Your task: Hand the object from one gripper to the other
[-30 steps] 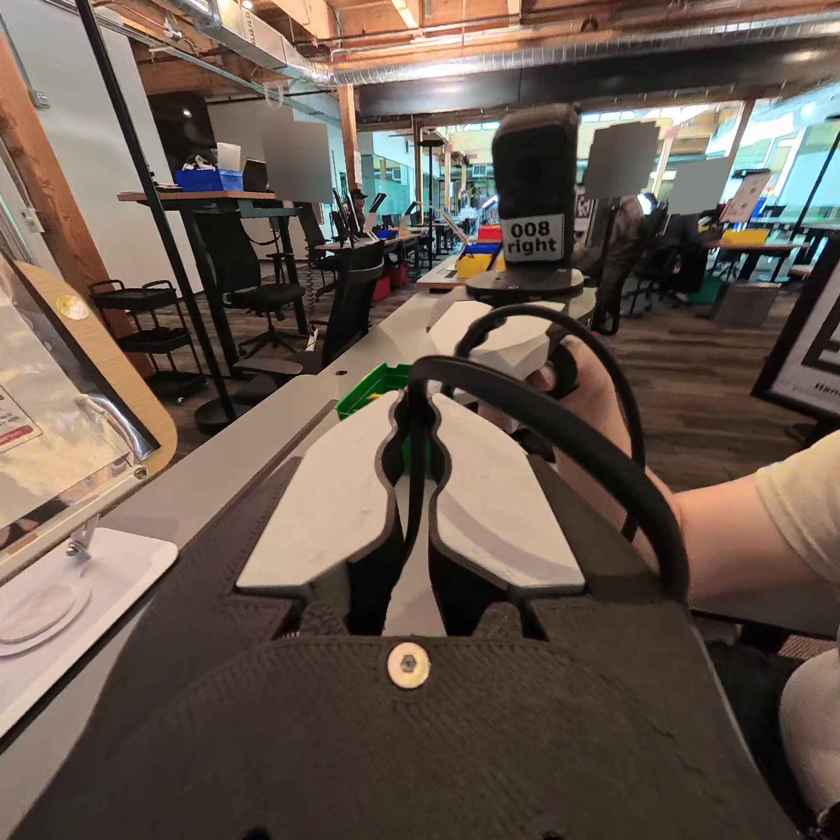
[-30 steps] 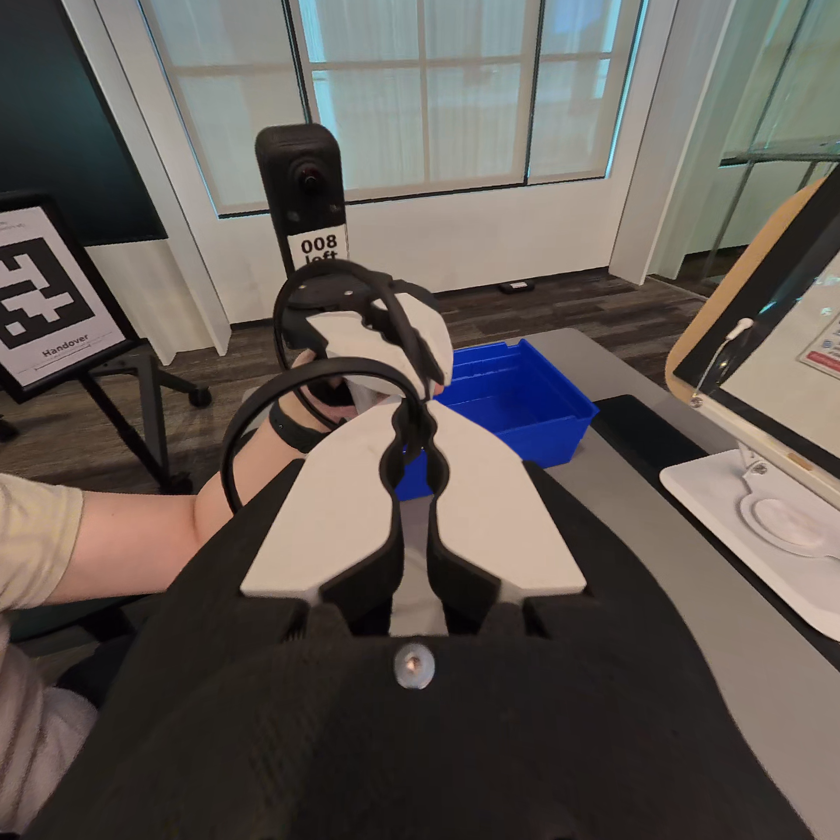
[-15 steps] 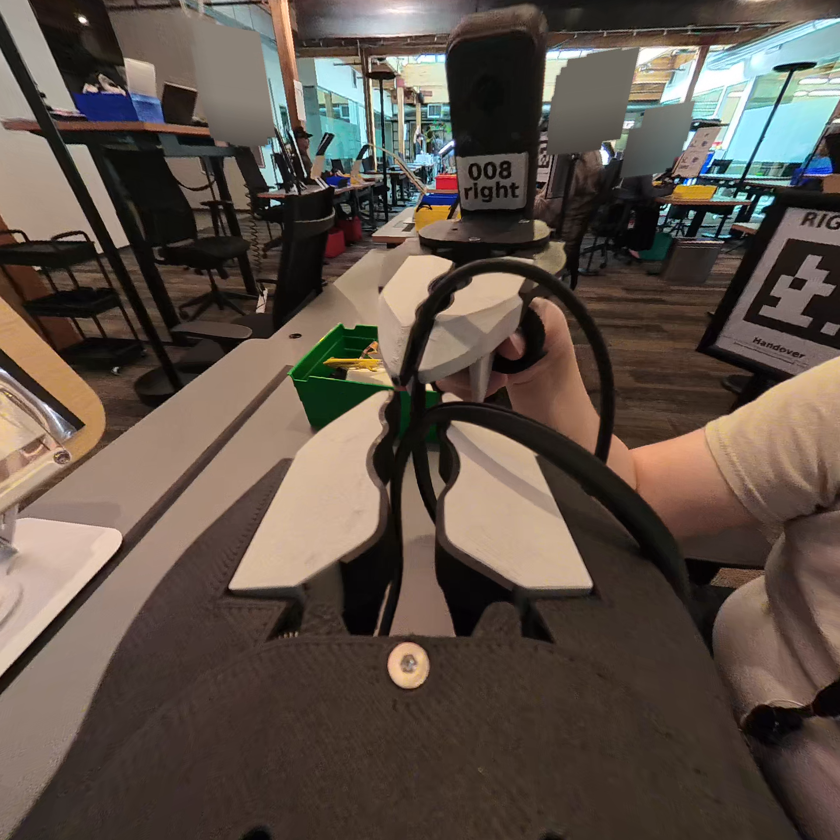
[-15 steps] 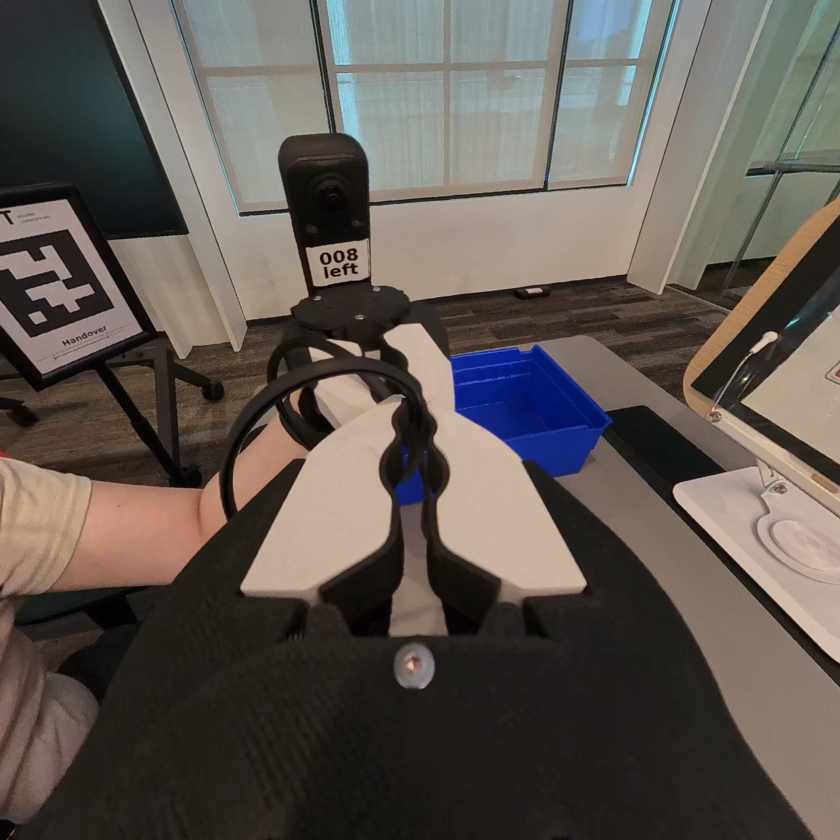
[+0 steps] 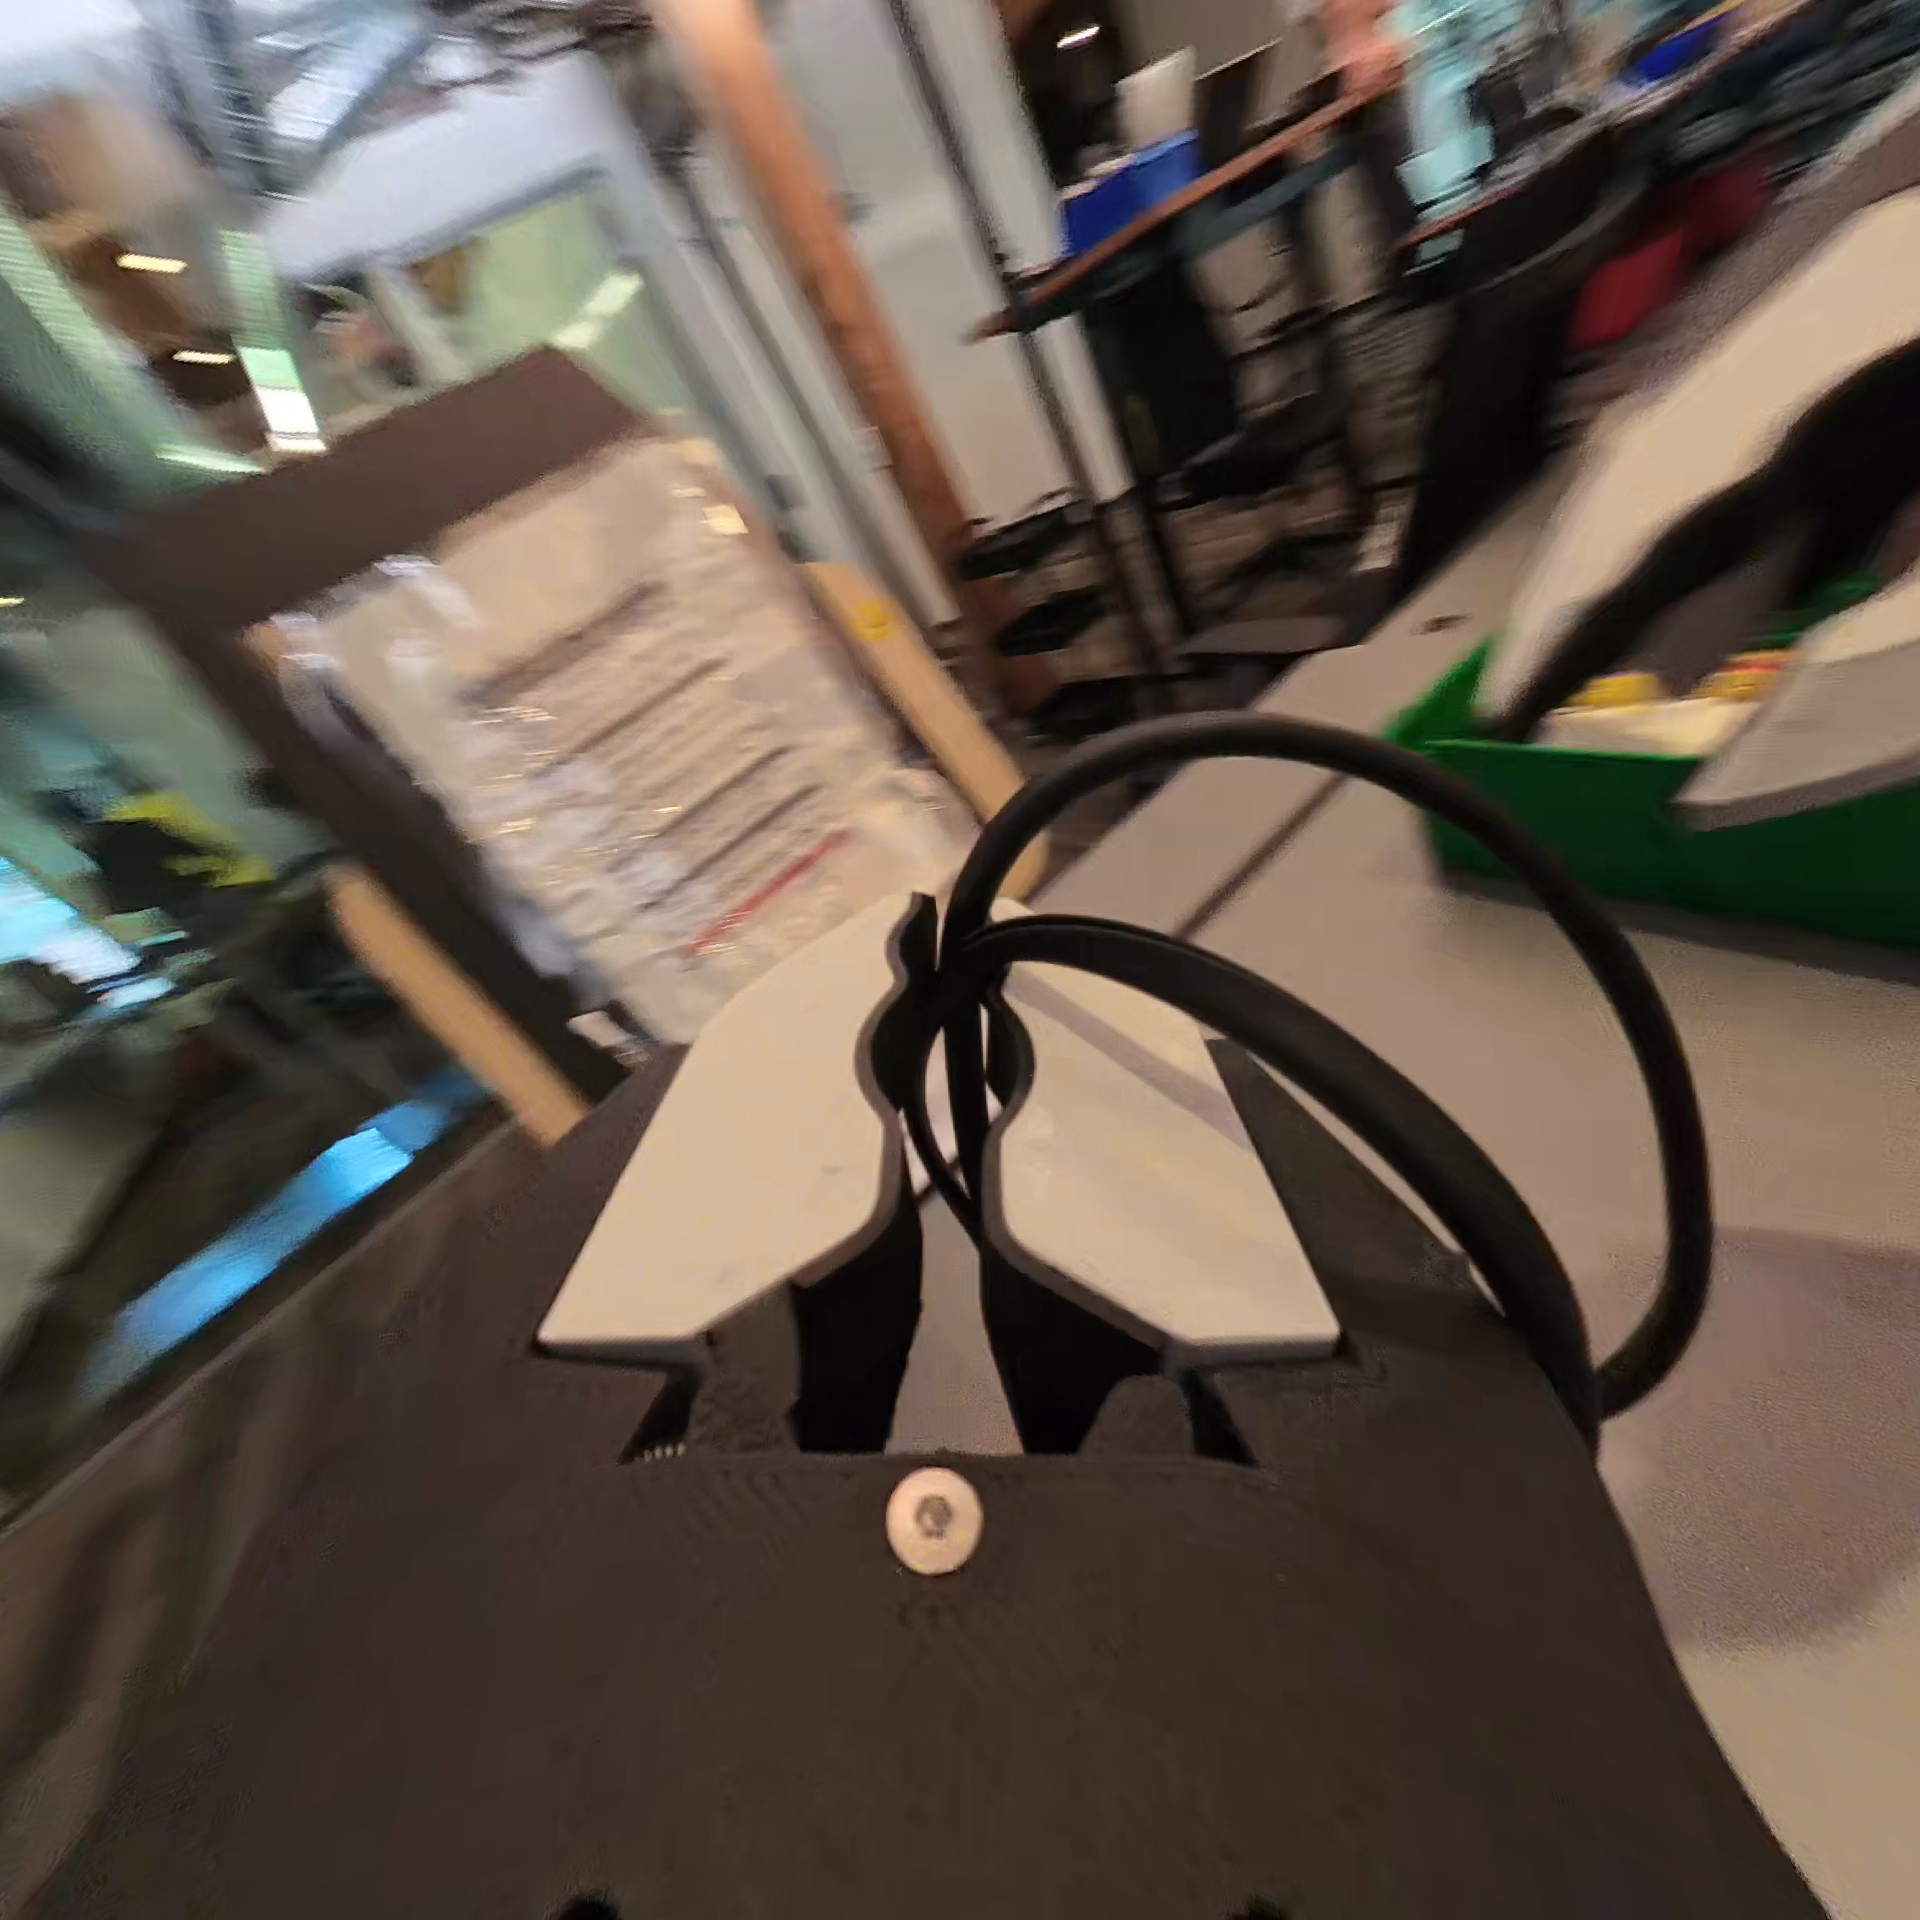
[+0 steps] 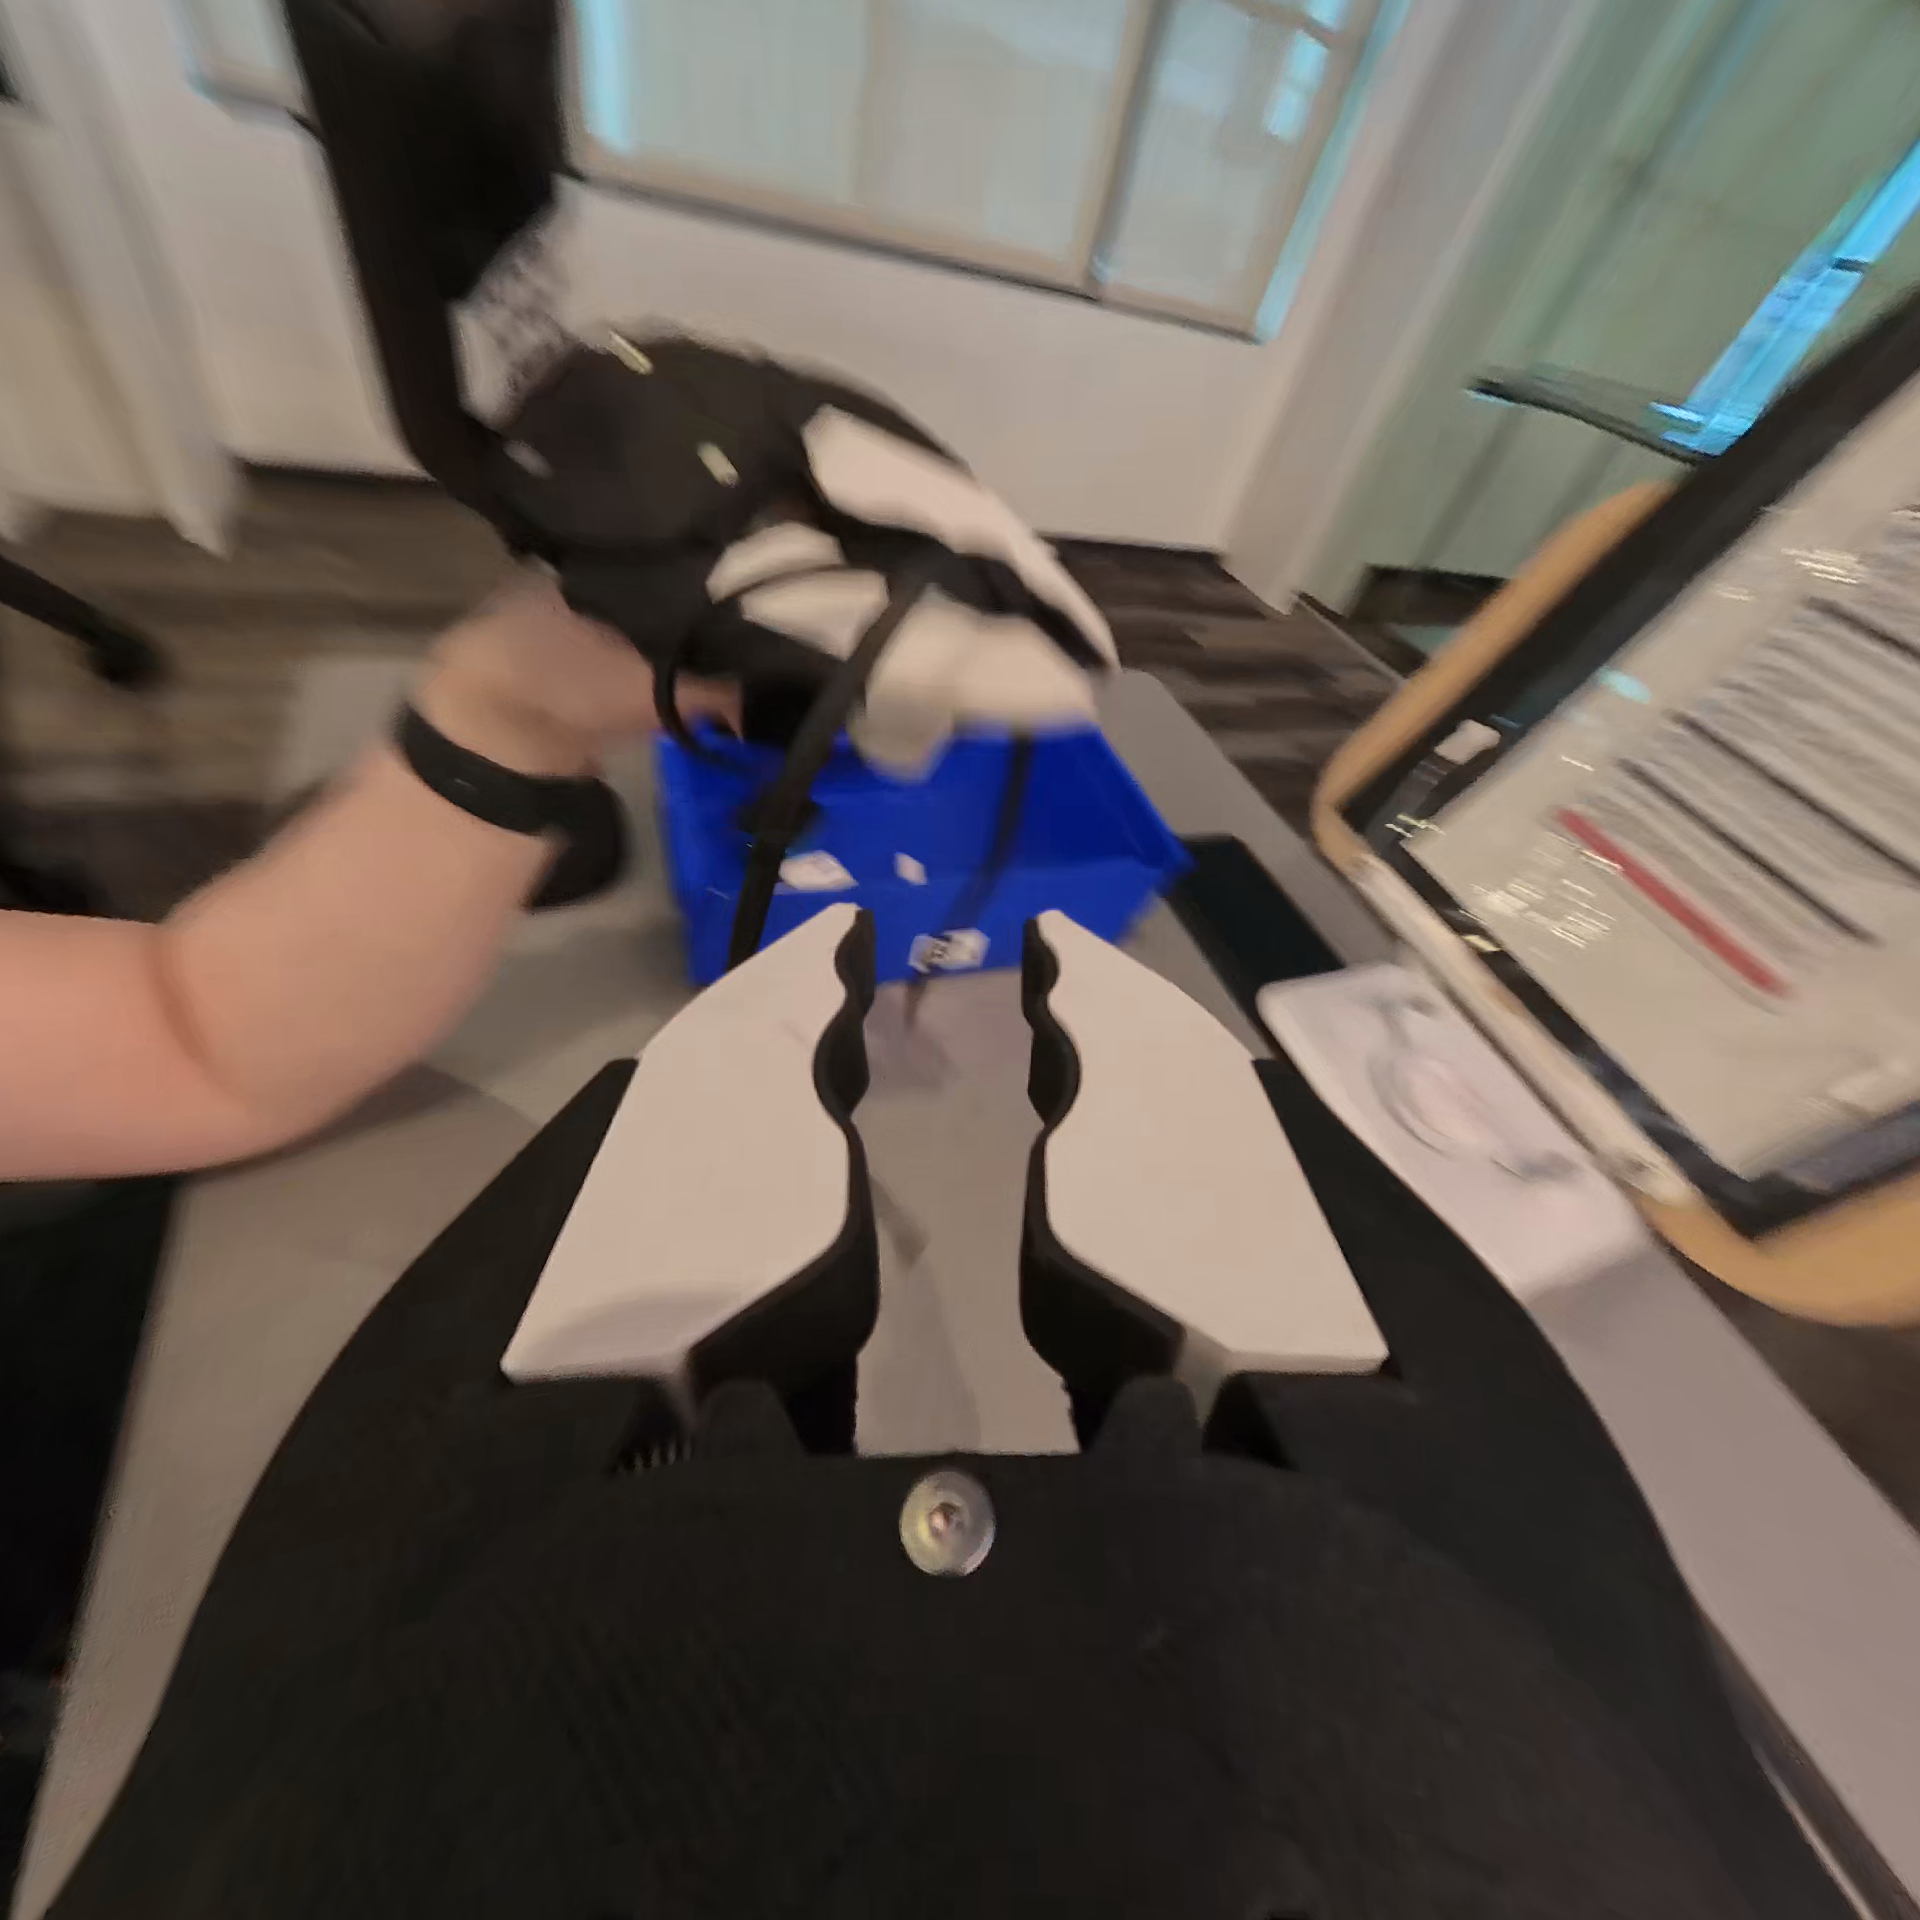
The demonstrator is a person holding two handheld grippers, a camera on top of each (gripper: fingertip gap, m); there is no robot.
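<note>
A black cable loop is pinched between the white fingers of my left gripper, which is shut on it; the loop arcs out to the right. In the right wrist view the left gripper is tilted above the blue bin, and the cable hangs down from it. My right gripper is open and empty, a short way from the cable. Its two spread fingers also show at the right edge of the left wrist view. Both views are blurred by motion.
A green bin with yellow and white items stands on the grey table. A wood-framed board with a page stands on a white base at the table's far side. A person's bare forearm with a black wristband holds the left gripper.
The right gripper has opened and let go of the cable. The left gripper keeps it and has swung away with it, out over the blue bin.
</note>
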